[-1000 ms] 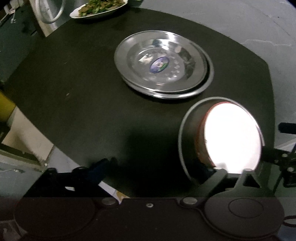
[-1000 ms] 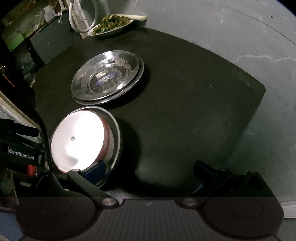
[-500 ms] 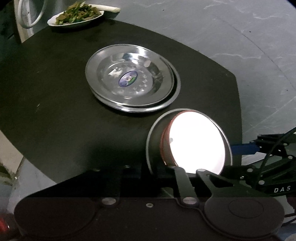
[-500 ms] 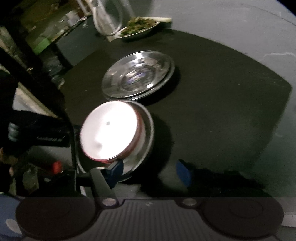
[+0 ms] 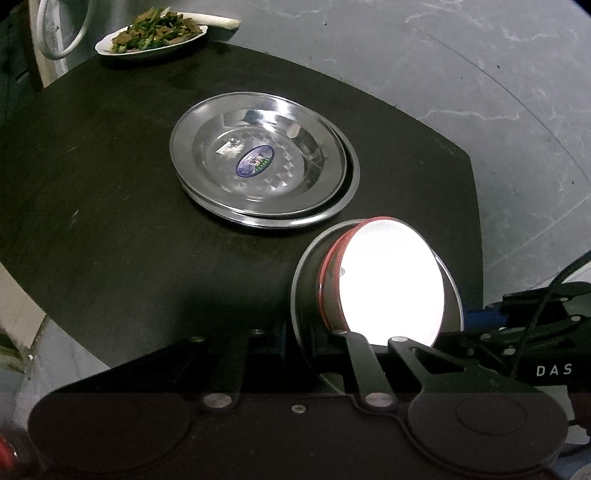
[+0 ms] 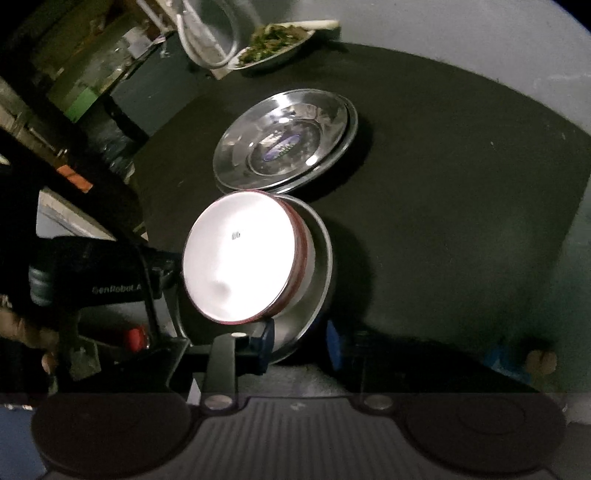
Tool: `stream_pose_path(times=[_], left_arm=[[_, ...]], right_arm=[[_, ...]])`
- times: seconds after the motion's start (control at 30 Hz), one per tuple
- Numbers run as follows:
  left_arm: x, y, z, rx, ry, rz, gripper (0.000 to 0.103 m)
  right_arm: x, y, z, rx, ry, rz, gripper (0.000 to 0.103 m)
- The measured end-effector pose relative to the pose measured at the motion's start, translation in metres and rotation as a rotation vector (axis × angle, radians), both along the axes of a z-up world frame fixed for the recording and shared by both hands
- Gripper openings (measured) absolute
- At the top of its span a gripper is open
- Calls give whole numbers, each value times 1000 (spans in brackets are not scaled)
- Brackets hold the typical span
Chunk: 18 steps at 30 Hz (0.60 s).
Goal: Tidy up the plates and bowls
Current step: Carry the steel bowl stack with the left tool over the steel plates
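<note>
A dark, matte tabletop fills most of the left view, its cut corner at the right, over a grey floor. Mid-frame on it lie two stacked steel plates, the top one bearing an oval sticker. At upper left, on the far edge, sits a dish of greens. At lower right a steel plate with a white bowl in it is tilted at the near edge.

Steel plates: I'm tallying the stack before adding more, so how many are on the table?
3: two nested mid-table, upper plate on lower plate; a third at the near edge under the white bowl. More could hide within the stack.
</note>
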<state>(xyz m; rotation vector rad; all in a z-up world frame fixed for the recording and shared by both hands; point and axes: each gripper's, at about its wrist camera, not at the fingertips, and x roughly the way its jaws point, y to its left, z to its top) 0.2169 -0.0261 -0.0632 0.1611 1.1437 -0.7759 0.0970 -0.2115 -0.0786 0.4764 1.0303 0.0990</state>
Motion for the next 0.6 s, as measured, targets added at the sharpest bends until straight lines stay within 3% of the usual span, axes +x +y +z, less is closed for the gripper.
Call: stream_pose_path(times=[0.23,0.6], left_arm=[[1,2,-1,-15,2,5,11],[1,9,-2,-55,8,8,11]], right_arm=[[5,-3,-10,61,14,-16,34],[-1,0,-9,47,-13,-11,34]])
